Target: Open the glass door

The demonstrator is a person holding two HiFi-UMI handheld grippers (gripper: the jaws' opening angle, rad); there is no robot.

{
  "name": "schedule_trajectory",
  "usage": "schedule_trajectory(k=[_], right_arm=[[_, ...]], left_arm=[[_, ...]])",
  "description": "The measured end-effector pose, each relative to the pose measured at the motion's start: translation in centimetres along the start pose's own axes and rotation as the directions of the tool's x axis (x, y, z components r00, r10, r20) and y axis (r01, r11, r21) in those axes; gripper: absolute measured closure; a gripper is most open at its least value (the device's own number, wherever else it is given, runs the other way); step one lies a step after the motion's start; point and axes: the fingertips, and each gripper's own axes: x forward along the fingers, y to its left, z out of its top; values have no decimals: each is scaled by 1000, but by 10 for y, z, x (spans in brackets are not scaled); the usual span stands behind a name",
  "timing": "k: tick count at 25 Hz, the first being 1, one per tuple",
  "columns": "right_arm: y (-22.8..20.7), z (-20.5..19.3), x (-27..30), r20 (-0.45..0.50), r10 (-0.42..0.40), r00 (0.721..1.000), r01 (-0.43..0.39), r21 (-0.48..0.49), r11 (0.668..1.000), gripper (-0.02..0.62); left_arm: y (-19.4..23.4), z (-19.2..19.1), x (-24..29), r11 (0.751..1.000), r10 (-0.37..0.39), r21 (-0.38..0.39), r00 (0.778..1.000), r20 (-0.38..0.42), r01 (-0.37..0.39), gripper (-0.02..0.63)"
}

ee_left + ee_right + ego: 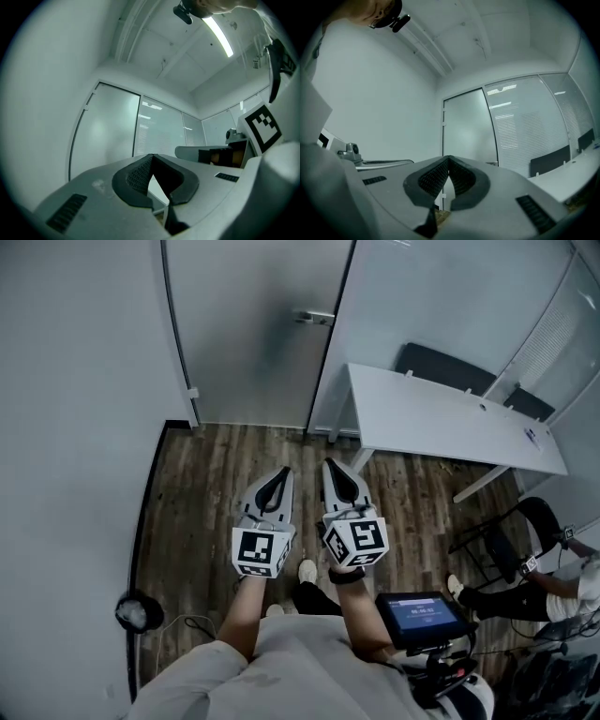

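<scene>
A frosted glass door stands shut straight ahead, with a metal handle on its right edge. It shows too in the left gripper view as the glass door and in the right gripper view as the glass door. My left gripper and right gripper are held side by side over the wood floor, well short of the door. Both are shut, tips touching, with nothing between the jaws. The left gripper and right gripper point slightly upward toward the door.
A white wall runs along the left. A white desk stands at the right against frosted partitions, with a black chair and a seated person's legs further right. A tablet hangs at my waist.
</scene>
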Motion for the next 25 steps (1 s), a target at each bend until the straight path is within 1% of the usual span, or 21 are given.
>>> schedule_trajectory(k=[3, 7, 9, 11, 13, 16, 18, 20, 23, 25], right_arm=[[-28, -15, 47, -9, 16, 1000, -16, 12, 1000, 592], [-75, -21, 110, -10, 37, 999, -37, 38, 999, 594], [-108, -14, 143, -5, 26, 1000, -26, 48, 999, 592], [-139, 1, 181, 21, 26, 999, -27, 50, 998, 592], [-165, 17, 217, 43, 37, 998, -39, 55, 998, 592], [-207, 27, 262, 32, 58, 998, -60, 59, 996, 594], [-231, 19, 278, 22, 67, 997, -68, 49, 996, 592], [-251, 0, 287, 8, 65, 998, -66, 67, 996, 594], [-280, -17, 317, -35, 69, 997, -65, 94, 993, 592], [-301, -23, 340, -64, 53, 997, -46, 101, 994, 592]], left_arm=[[19, -12, 46, 1000, 1, 22, 1000, -4, 0, 604], [48, -19, 119, 998, 32, 48, 999, -1, -32, 604], [57, -17, 163, 997, 37, 61, 999, 7, -37, 604], [69, -9, 208, 996, 41, 77, 999, 11, -42, 604], [80, -1, 253, 995, 41, 94, 999, -4, -40, 604], [92, 1, 321, 994, 44, 103, 998, -41, -39, 604], [95, -10, 348, 994, 61, 98, 997, -57, -55, 604], [98, -30, 366, 995, 72, 82, 994, -78, -65, 604], [111, -52, 403, 997, 64, 56, 990, -127, -57, 604], [121, -60, 433, 998, 46, 39, 987, -152, -41, 604]])
